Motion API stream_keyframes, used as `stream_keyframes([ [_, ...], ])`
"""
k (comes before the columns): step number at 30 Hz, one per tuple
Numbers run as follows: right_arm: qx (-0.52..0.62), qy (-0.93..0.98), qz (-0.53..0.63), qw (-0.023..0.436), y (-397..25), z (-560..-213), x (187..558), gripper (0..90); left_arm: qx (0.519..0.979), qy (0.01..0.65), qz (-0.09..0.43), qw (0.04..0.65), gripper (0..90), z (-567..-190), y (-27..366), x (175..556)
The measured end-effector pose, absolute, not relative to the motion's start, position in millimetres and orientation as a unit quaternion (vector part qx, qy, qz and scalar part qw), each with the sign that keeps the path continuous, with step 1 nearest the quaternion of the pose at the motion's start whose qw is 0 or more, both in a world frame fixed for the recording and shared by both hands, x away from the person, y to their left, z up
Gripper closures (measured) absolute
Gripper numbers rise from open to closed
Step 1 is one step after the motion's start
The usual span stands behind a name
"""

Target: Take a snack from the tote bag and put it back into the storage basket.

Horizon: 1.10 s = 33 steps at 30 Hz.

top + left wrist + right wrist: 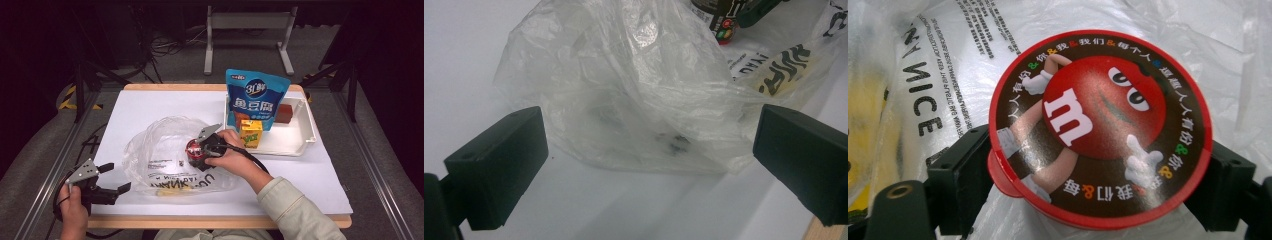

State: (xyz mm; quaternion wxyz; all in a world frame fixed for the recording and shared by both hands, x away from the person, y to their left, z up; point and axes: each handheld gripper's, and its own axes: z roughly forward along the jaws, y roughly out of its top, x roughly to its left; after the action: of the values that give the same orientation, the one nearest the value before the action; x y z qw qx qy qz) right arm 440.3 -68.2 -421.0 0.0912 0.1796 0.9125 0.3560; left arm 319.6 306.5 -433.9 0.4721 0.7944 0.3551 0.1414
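Currently we log 1 candy tub point(1100, 127) clamped in the right gripper point(202, 150) over the plastic bag point(162, 150); unbagged. Left gripper point(114, 178) wide open, empty, near the table's point(150, 102) front-left corner.

The candy tub point(1100, 130) is round, with a red lid rim and a brown top printed with a red cartoon candy figure and a white "m"; it stands upright, clamped at its sides between black jaws. It sits on the clear plastic bag point(160, 150), near that bag's right edge. The bag is thin, crumpled and see-through, with black lettering and a yellow patch, and lies spread on the white table.
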Motion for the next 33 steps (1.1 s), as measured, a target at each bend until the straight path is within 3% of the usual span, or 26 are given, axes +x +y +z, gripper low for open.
stream_keyframes([
  [5, 0.176, 0.914, 0.35, 0.103, -68.4, -420.3, 440.4, 25.1, 0.795, 0.354, 0.141, 0.472, 1.6, -433.9, 306.3, 319.6],
  [19, 0.172, 0.916, 0.348, 0.105, -68.1, -415.7, 435.3, 25.8, 0.793, 0.355, 0.141, 0.474, 1.6, -433.5, 307.2, 319.3],
  [33, 0.168, 0.908, 0.371, 0.094, -68.0, -388.7, 425.9, 25.8, 0.793, 0.357, 0.142, 0.474, 1.6, -433.3, 307.2, 319.0],
])
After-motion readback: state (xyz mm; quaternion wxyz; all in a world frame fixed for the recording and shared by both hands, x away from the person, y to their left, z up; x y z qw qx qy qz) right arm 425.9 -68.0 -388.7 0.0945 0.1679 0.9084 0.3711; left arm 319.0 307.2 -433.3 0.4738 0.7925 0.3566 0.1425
